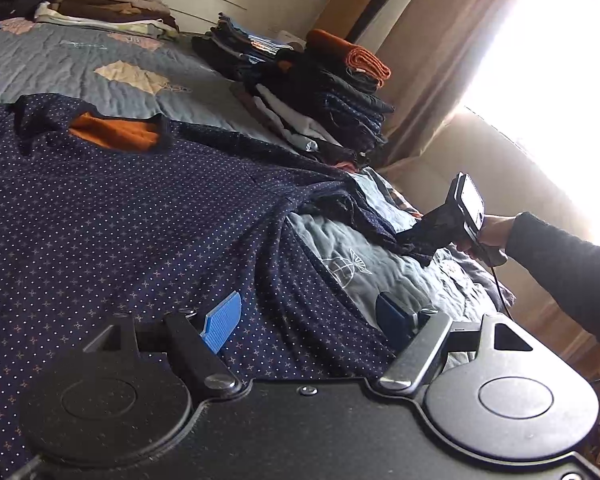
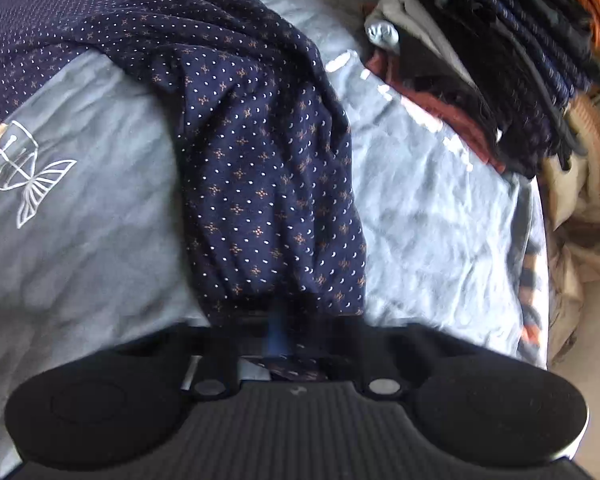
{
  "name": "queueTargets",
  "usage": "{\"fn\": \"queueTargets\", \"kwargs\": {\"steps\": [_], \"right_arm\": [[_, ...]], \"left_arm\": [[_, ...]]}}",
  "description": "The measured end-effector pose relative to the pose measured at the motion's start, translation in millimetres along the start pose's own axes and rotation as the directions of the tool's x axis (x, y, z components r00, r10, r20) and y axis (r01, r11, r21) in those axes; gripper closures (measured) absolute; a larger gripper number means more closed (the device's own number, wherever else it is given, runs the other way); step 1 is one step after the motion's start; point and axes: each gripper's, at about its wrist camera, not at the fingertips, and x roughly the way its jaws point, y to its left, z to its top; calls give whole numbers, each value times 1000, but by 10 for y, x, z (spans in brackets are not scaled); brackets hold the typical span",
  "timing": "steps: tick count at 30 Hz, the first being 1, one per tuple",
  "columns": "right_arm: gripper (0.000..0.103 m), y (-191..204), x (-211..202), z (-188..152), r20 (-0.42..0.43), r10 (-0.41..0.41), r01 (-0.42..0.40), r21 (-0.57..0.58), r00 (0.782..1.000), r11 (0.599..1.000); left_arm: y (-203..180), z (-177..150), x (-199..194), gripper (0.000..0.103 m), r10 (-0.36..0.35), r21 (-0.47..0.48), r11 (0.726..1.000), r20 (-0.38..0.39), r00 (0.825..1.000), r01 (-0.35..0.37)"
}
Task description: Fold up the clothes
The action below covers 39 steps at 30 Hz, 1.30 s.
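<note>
Left wrist: left tool (image 1: 308,322) wide, hovering over shirt (image 1: 120,208) on bed (image 1: 80,64); right tool (image 2: 288,344) clamping sleeve (image 2: 268,184) (lifted).

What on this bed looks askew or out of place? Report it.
The navy dotted shirt lies mostly flat on the grey quilt, but its sleeve is bunched and twisted, pinched in the right gripper. The left gripper hovers open over the hem. The folded stack leans slightly. Nothing looks damaged.
</note>
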Motion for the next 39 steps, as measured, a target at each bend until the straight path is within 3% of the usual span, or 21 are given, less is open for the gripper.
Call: {"fn": "queueTargets", "kwargs": {"steps": [6,11,12,14,15,16,22,25,27,29,31,32,36,39], "right_arm": [[103,-254,-130,-83,27,-145,146,-14,989,989],[97,-669,-413,-260,55,-98,91,117,994,989],[91,-693,-447,-296,53,-72,65,113,996,991],[70,-652,-471,-380,29,-44,42,67,999,997],[52,-604,-460,-416,11,-32,32,37,999,999],[46,-551,-438,-454,-3,-24,24,10,1000,1000],[28,-467,-233,-533,-36,6,-7,-26,999,1000],[26,-496,-45,-539,-70,5,-6,-14,998,1000],[26,-528,65,-559,-91,31,-29,17,995,999],[34,-592,123,-578,-96,67,-58,87,993,994],[75,-604,97,-590,-75,73,-65,104,995,992],[83,-579,66,-589,-63,50,-45,80,997,996],[90,-514,-88,-571,-33,-72,70,-62,997,996],[90,-579,-162,-589,-12,-237,229,-211,972,950]], "left_arm": [[-30,9,3,30,8,-5,1000,6,1000,-8],[-37,-12,53,30,15,-4,1000,-12,1000,-15],[-43,-17,56,30,15,0,1000,-14,1000,-15],[-44,-29,67,30,19,3,1000,-21,1000,-19],[-44,-34,70,30,20,2,1000,-23,1000,-20],[-43,-37,68,30,21,2,1000,-24,1000,-21],[-33,-36,73,30,24,-1,1000,-22,999,-24],[-18,-47,103,30,32,0,1000,-32,999,-32],[-9,-55,116,30,39,3,999,-37,999,-38],[6,-55,121,30,41,0,999,-39,998,-41],[26,-56,126,30,44,-7,999,-43,998,-44],[32,-58,124,30,46,-9,999,-43,998,-46],[31,-58,103,30,51,-5,999,-38,998,-51],[22,-53,103,30,53,-6,999,-37,998,-53]]}}
